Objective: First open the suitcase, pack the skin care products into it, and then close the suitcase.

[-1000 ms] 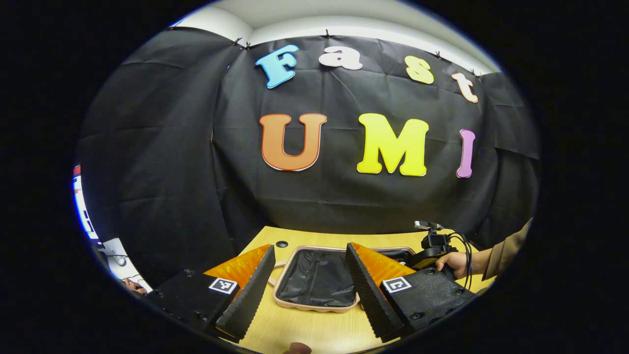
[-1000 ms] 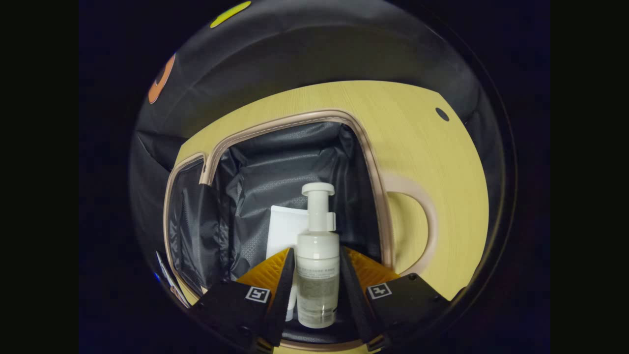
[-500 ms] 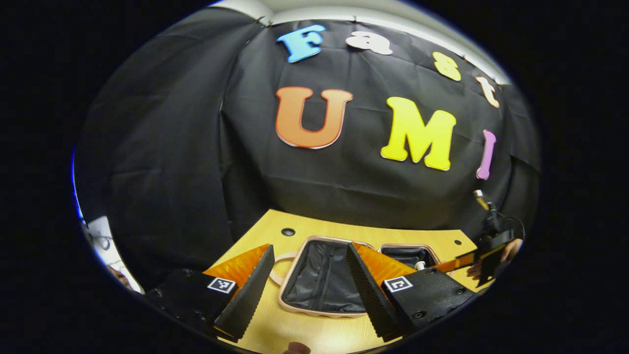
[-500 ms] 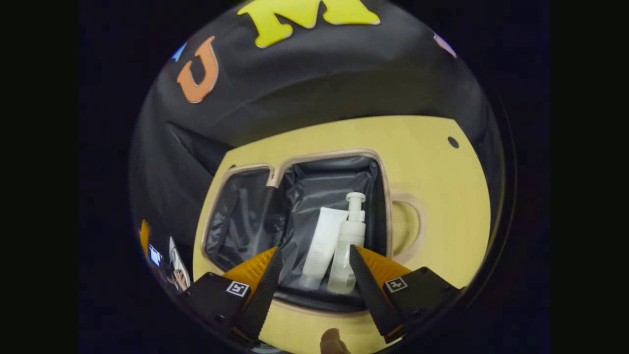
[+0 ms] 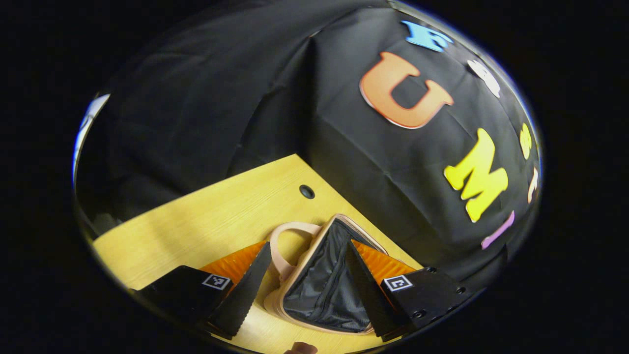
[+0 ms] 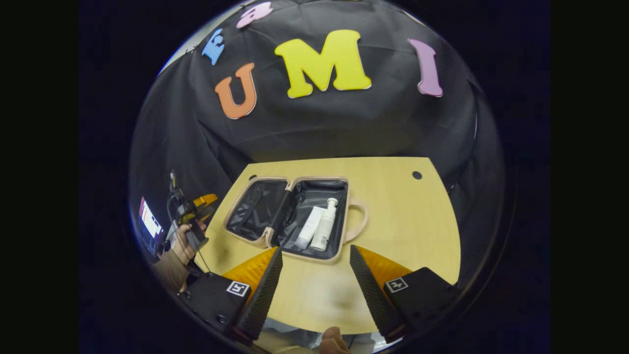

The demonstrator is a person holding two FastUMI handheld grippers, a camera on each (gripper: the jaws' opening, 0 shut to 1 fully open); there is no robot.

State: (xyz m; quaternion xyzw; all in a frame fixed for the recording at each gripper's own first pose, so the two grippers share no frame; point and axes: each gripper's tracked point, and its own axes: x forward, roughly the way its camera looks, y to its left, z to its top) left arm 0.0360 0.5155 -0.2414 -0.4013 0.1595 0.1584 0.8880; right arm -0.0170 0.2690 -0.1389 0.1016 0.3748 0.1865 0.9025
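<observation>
In the right gripper view the pink suitcase (image 6: 339,255) lies open flat on the wooden table (image 6: 408,216). A white tube (image 6: 309,227) and a white pump bottle (image 6: 325,225) lie side by side in its right half, next to the handle (image 6: 362,221). My right gripper (image 6: 314,250) hovers open and empty, back from the case's near edge. My left gripper (image 6: 194,211), held by a hand (image 6: 183,248), is left of the case. In the left gripper view my left gripper (image 5: 308,244) is open, close over the black-lined half (image 5: 319,290), its fingers on either side of a handle (image 5: 290,241).
The black booth cloth closes off the table's far and left sides. A small round hole (image 6: 416,175) sits near the back right corner of the table, and another hole (image 5: 307,191) near the back left. Bare tabletop lies right of the case.
The right gripper let go of the pump bottle, leaving it in the case, and drew back and up. The left gripper swung left and dropped toward the suitcase's left half.
</observation>
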